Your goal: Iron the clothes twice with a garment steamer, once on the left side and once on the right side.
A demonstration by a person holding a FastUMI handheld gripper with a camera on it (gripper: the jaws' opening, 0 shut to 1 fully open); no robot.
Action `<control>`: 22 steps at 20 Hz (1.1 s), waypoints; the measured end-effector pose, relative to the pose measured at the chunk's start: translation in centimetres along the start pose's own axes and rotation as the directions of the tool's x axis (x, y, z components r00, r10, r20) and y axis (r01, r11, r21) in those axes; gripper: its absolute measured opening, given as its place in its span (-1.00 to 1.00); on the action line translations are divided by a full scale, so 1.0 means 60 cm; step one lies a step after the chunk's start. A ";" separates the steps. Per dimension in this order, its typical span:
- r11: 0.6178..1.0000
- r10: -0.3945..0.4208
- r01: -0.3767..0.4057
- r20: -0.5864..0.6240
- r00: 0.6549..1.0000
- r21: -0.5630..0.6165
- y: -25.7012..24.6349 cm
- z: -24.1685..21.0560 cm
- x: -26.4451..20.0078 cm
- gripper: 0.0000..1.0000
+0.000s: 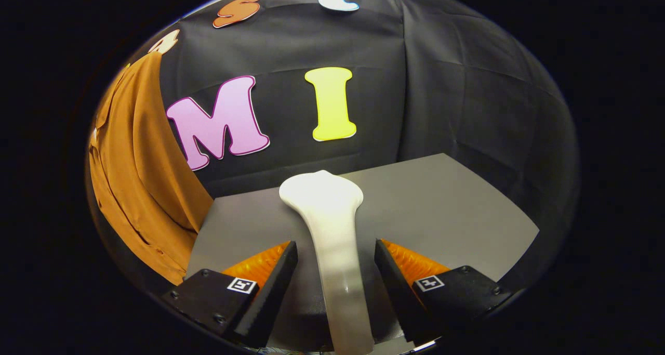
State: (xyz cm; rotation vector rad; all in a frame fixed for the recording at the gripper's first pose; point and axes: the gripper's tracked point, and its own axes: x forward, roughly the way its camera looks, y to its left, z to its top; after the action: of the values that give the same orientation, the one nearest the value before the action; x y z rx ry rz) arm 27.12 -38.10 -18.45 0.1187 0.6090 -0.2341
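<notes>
A white garment steamer (324,199) lies on the grey table (441,204), its wide head pointing away from me and its long handle running back between my fingers. My gripper (335,245) is open: the two fingers stand on either side of the handle with a small gap on each side, neither pressing on it. An orange-brown garment (140,188) hangs in folds against the booth wall, off the table's left end and beyond my left finger (270,282).
The grey table top stretches to the right of the steamer, ending at an edge in front of the black cloth wall (467,110). The garment's lower hem reaches down past the table's left edge.
</notes>
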 end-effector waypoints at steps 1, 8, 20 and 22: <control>1.000 -0.006 0.005 -0.022 1.000 -0.010 -0.001 -0.008 0.005 0.84; 1.000 0.006 -0.007 -0.050 0.999 -0.008 -0.011 -0.017 0.002 -0.13; 0.991 0.070 -0.085 0.136 0.988 0.103 -0.013 0.039 -0.107 -0.14; 0.992 0.064 -0.081 0.172 0.983 0.097 -0.005 0.050 -0.136 -0.14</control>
State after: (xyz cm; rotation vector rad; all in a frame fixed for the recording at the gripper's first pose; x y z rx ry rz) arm 22.20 -37.44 -11.27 0.2183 0.4231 -0.2027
